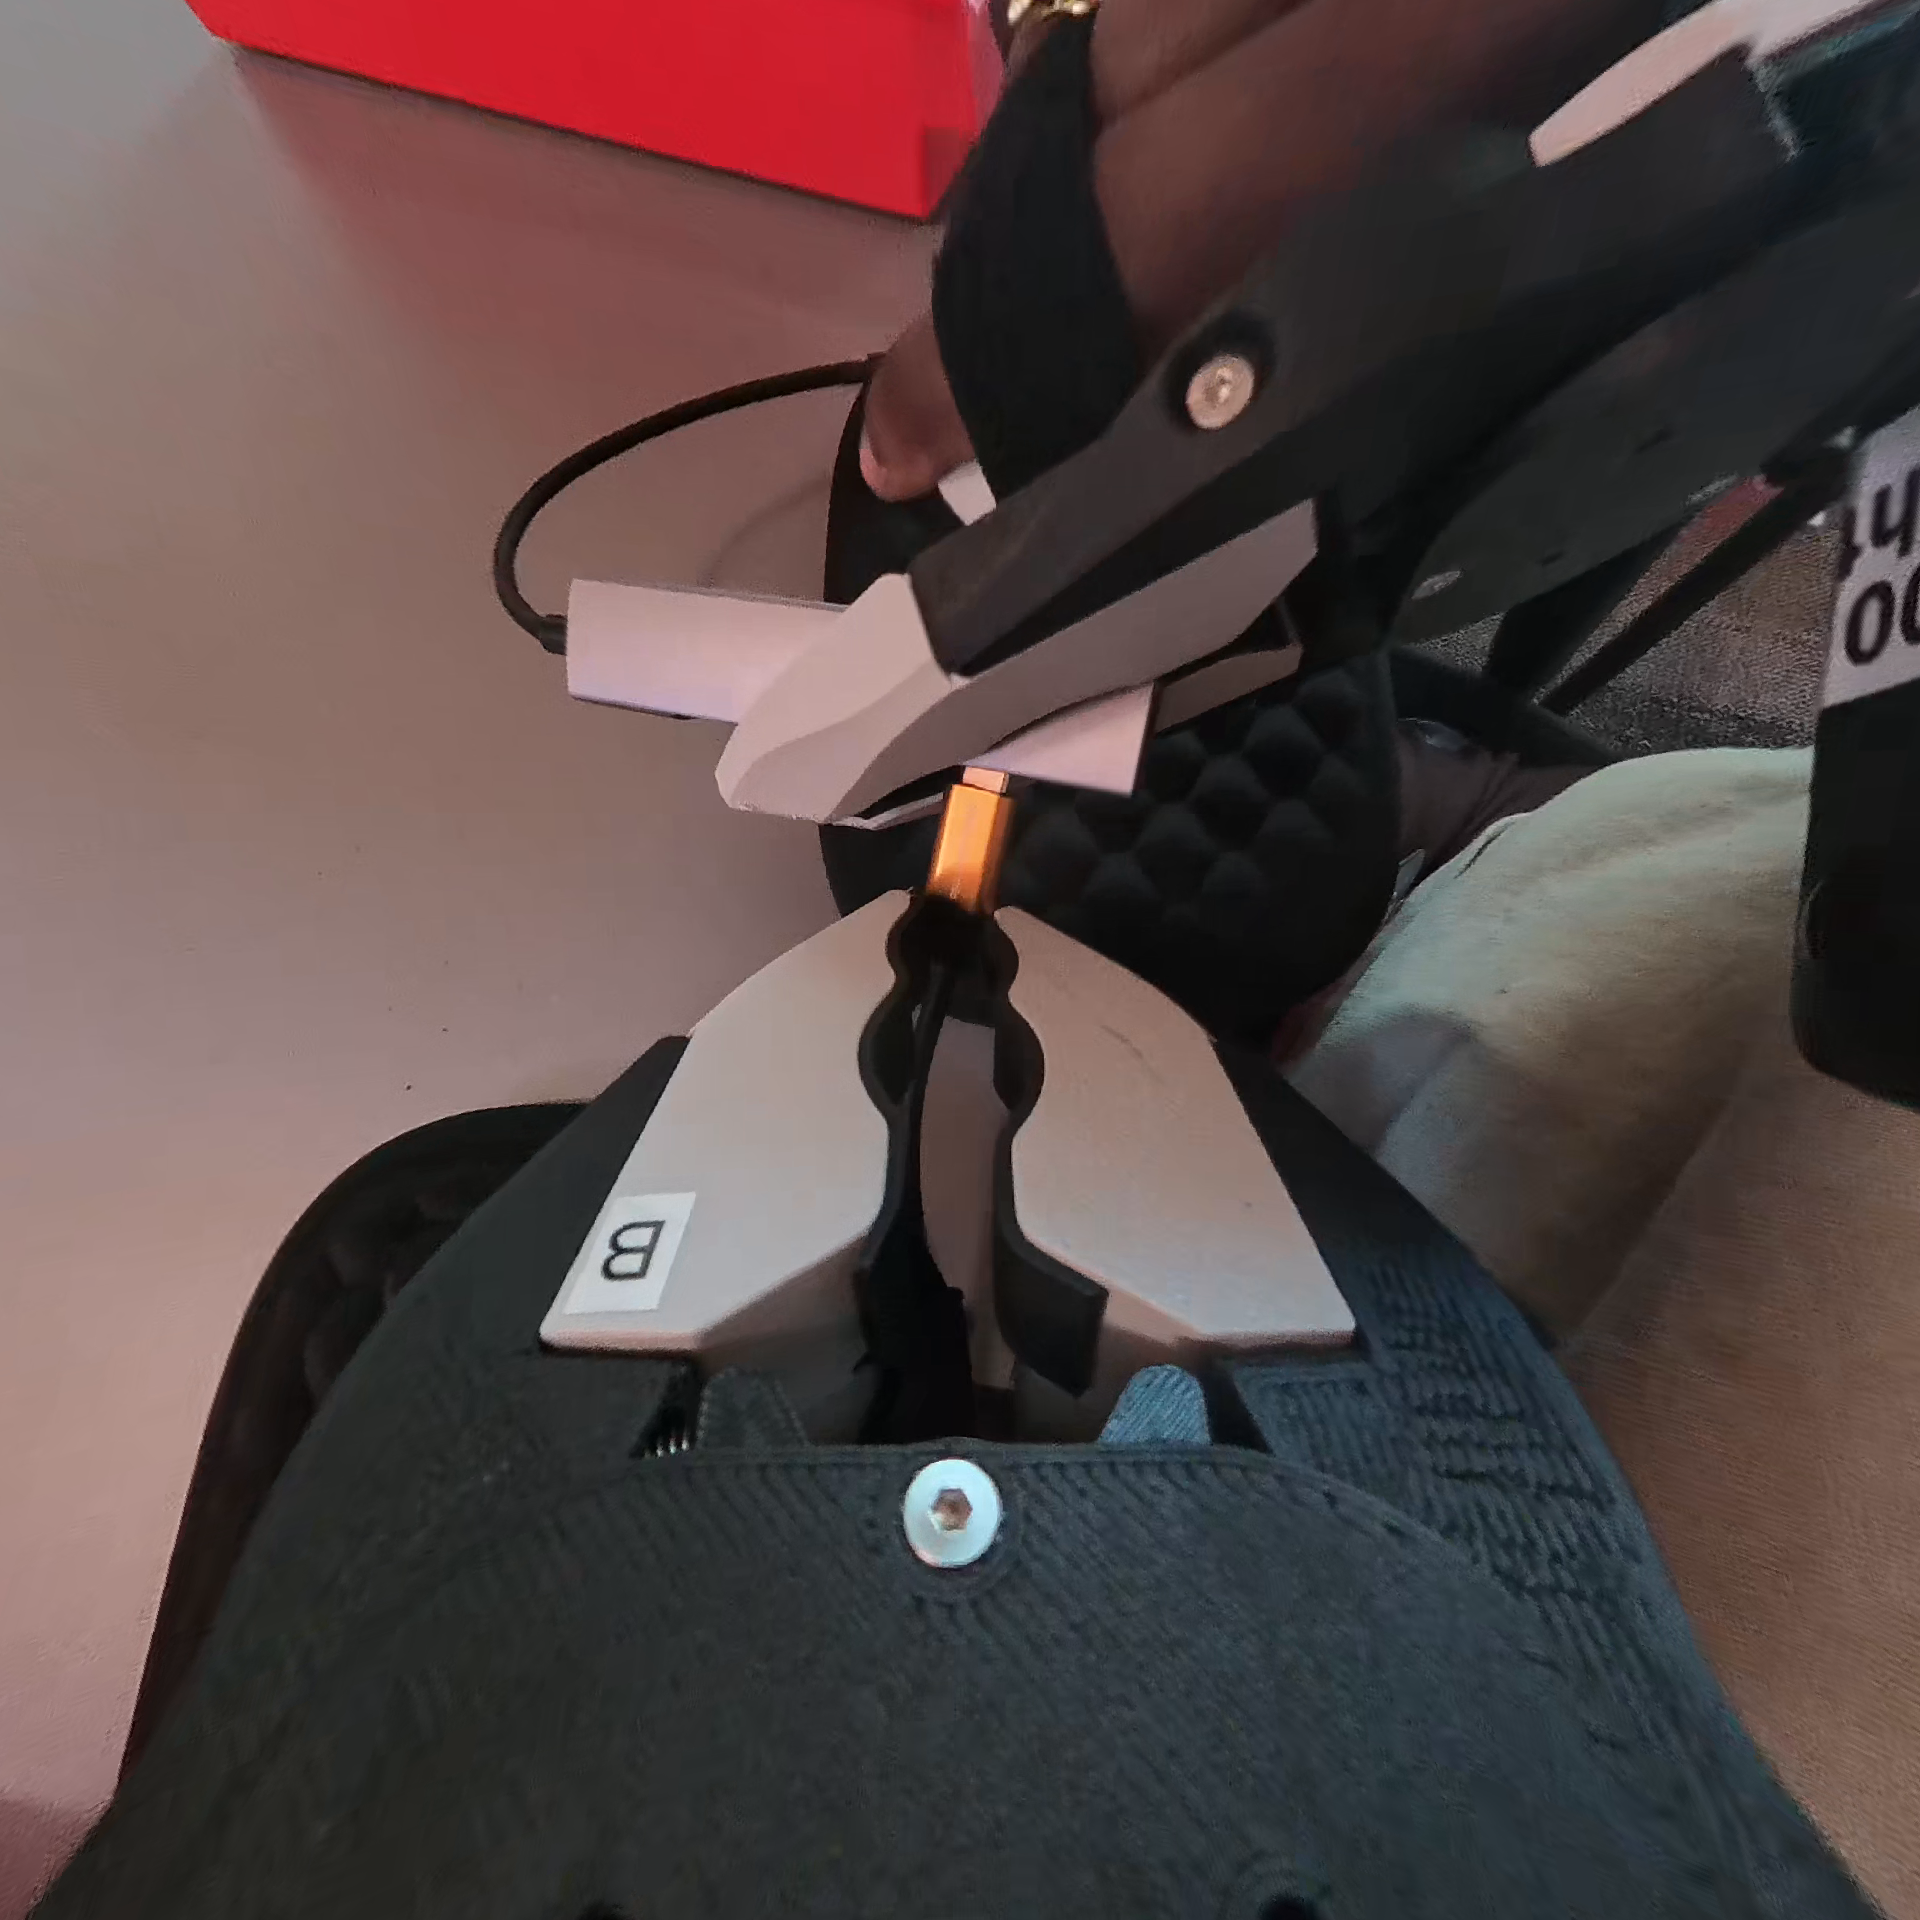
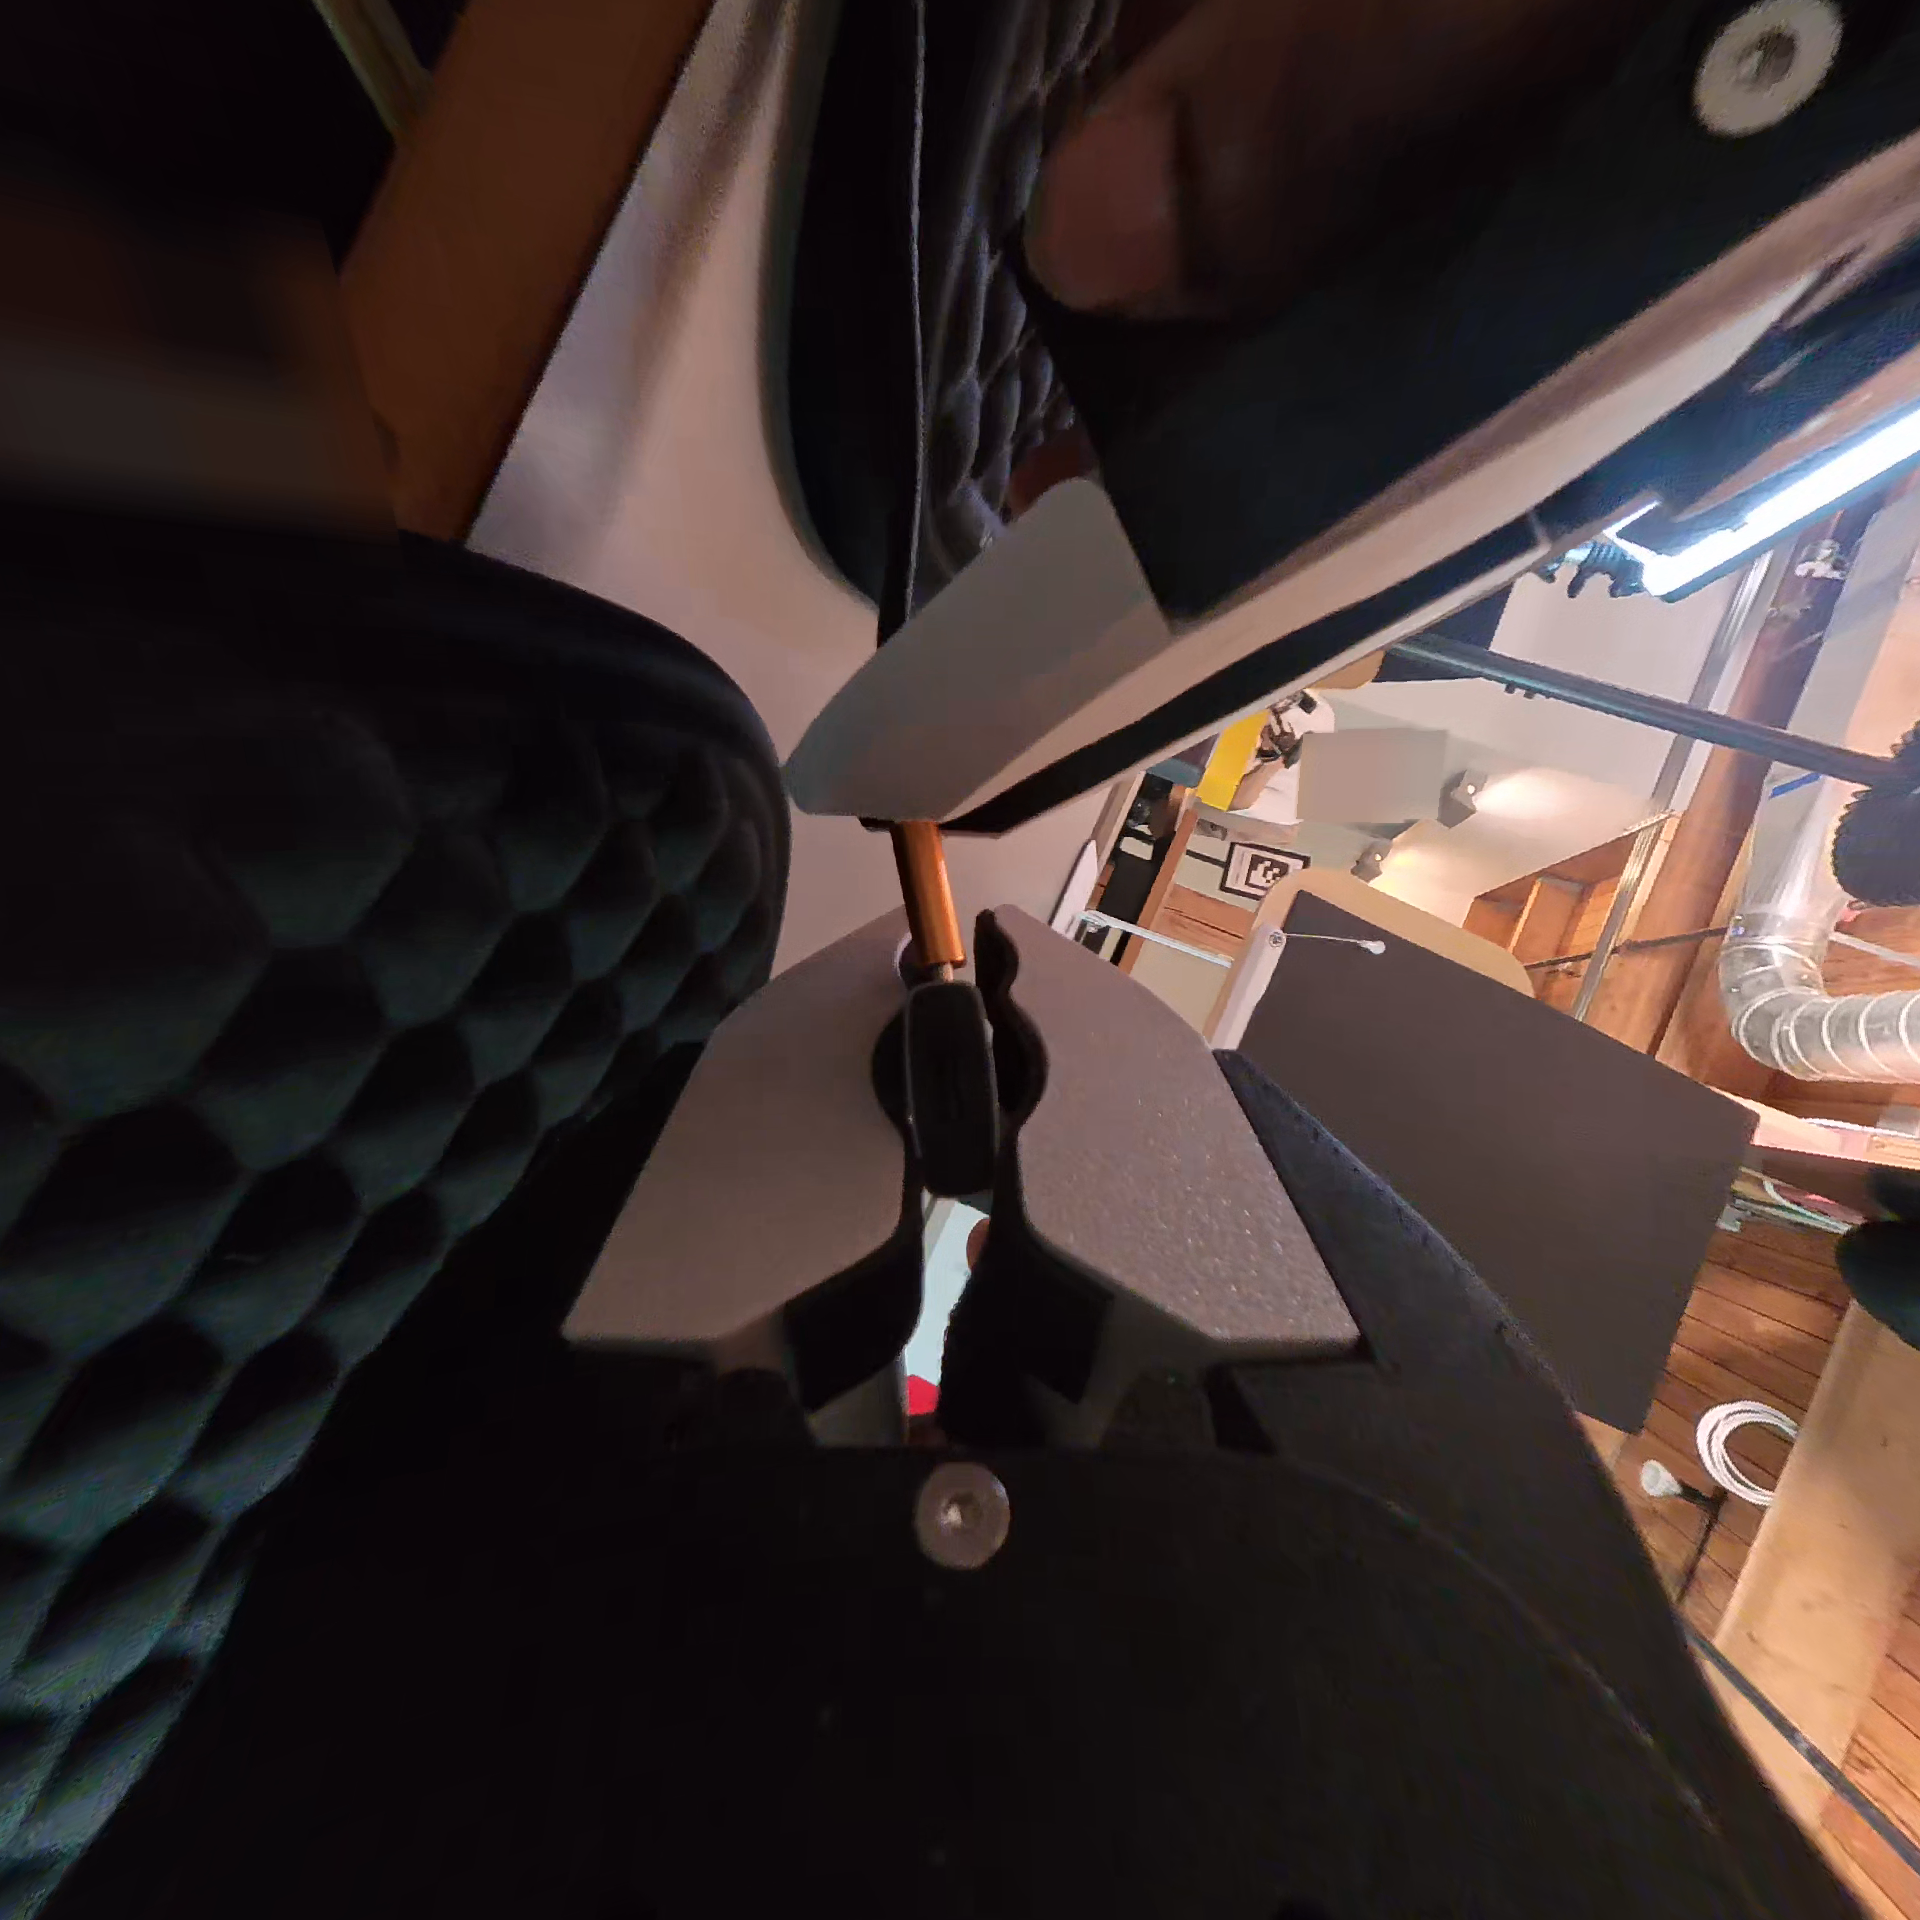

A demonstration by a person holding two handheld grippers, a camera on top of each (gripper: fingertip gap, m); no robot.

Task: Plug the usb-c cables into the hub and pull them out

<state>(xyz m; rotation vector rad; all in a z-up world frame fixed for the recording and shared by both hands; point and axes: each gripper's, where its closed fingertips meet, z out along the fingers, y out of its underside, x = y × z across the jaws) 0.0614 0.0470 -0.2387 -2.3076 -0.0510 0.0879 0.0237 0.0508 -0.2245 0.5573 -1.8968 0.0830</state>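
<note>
Open table (image 1: 312, 520) leftward; red box (image 1: 644, 94) behind.

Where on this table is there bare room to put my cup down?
Bare grey tabletop lies left, bordered by the red box, the looped black cable and the left gripper. Centre and right are crowded: white rectangular hub, orange plug, black quilted pad.

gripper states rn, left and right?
Left gripper: closed on the orange-plug cable.
Right gripper: closed on a black cable boot.
</note>
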